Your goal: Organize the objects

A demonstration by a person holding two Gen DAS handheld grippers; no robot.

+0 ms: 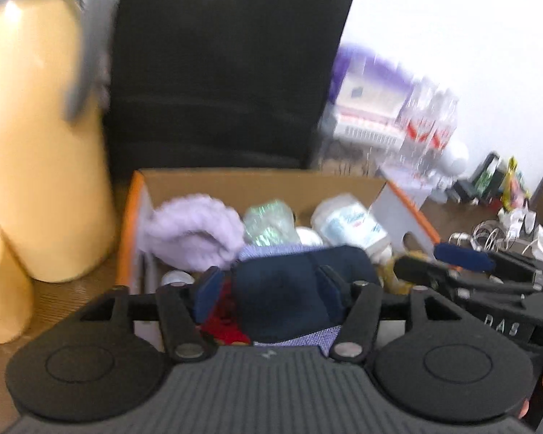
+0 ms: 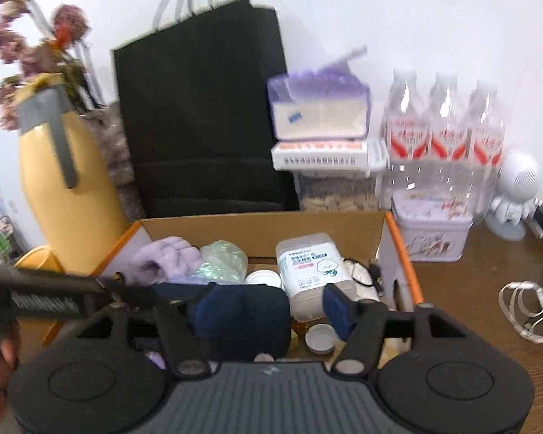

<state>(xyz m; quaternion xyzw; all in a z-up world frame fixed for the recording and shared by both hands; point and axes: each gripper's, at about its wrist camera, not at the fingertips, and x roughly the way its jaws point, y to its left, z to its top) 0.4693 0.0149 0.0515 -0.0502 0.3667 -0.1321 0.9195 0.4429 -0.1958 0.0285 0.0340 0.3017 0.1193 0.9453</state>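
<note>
Both claws were angled down over the cardboard box (image 2: 264,226) on the table (image 2: 488,289), side by side. The left claw (image 1: 269,285) had its jaws apart around a navy pouch (image 1: 297,289), pads not clearly pressing it. The right claw (image 2: 268,305) was open too, the same pouch (image 2: 242,322) sitting just beside its left finger. Inside the box: a lilac fuzzy cloth (image 2: 166,256), a shiny green bag (image 2: 222,258), a white wipes canister (image 2: 313,271) and a loose white lid (image 2: 320,338). A yellow jug (image 2: 65,195) stood left of the box.
</note>
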